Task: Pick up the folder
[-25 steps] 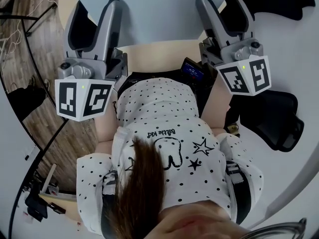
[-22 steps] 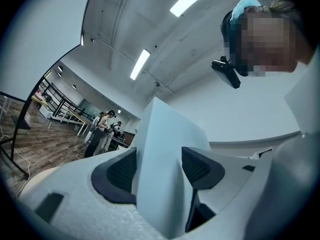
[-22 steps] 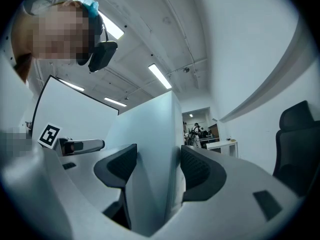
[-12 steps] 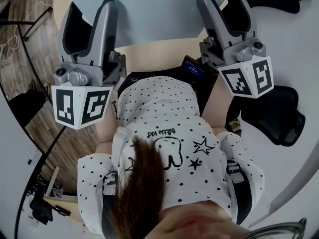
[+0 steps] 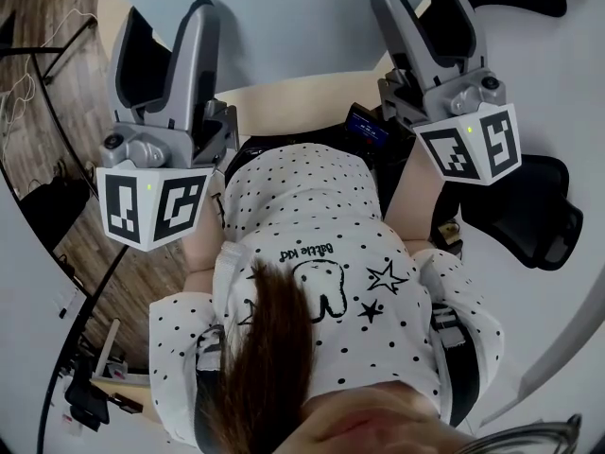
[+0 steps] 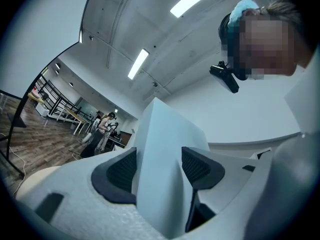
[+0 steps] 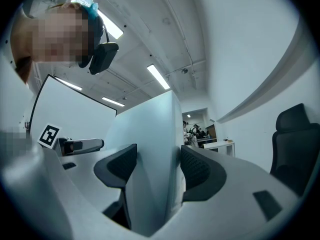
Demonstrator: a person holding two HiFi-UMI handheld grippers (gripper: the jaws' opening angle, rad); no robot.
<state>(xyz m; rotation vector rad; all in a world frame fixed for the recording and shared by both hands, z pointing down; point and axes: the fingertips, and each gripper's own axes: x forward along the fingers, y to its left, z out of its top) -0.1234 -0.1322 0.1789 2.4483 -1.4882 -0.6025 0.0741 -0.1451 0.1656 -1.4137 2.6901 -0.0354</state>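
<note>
step: lift, judged nearly done | left tongs point(image 5: 168, 41) clamped on folder point(image 5: 284, 22), lower edge at 7 o'clock | right tongs point(image 5: 425, 12) clamped on it at 5 o'clock | folder held up at my 12 o'clock, spanning both tongs | advice: raise both hands level, evenly spaced, so the thin sheet neither bows nor slips

Bright, even light from ceiling strip lights point(image 6: 139, 64) (mild glare), heavy fisheye bending, dark vignette at edges
</note>
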